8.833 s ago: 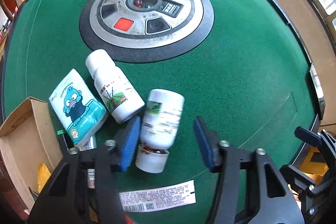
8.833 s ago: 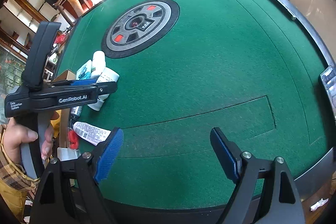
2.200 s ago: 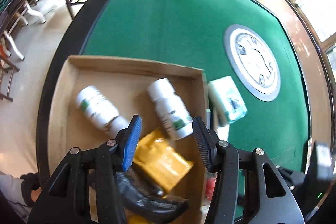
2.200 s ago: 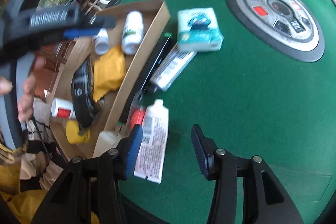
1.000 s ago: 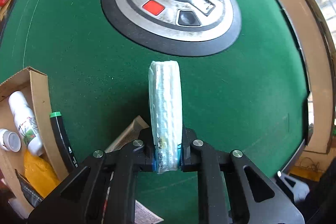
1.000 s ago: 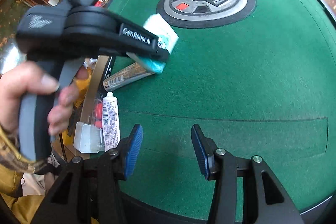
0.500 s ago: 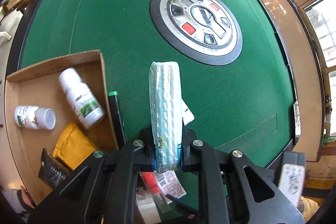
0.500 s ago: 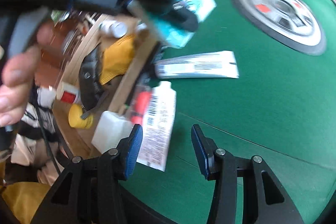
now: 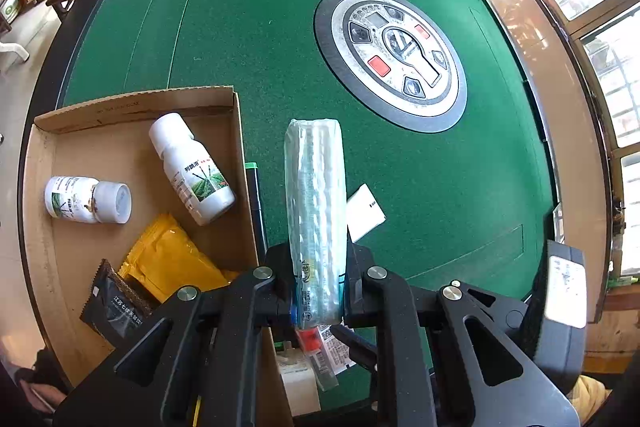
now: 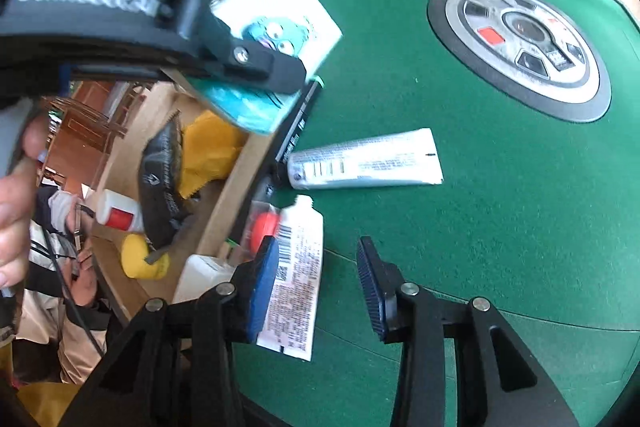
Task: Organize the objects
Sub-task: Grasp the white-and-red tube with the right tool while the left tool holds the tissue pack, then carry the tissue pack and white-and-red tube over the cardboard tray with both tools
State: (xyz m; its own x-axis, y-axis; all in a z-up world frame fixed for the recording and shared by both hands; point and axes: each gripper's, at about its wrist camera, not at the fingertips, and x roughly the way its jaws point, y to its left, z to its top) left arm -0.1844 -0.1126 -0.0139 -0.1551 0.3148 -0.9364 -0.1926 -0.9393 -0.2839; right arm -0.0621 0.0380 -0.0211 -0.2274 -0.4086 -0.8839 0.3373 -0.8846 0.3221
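My left gripper (image 9: 318, 291) is shut on a teal tissue pack (image 9: 315, 211) and holds it edge-on in the air by the right wall of the cardboard box (image 9: 236, 131). The pack's cartoon face shows in the right wrist view (image 10: 276, 39). The box holds two white bottles (image 9: 190, 169) (image 9: 86, 199), a yellow pouch (image 9: 172, 263) and a black packet (image 9: 114, 307). My right gripper (image 10: 316, 283) is open just above a white tube with a barcode (image 10: 296, 279) on the green felt. A second white tube (image 10: 368, 159) lies beyond it.
A round metal hub (image 9: 394, 57) sits in the middle of the green table (image 9: 248, 11). A black pen (image 9: 254, 199) lies along the box wall. A red-capped item (image 10: 264, 225) and a clear white container (image 10: 204, 275) lie by the table edge.
My left gripper has carried the tissue pack further toward the box, which now fills more of its view. My right gripper has lowered toward the barcode tube.
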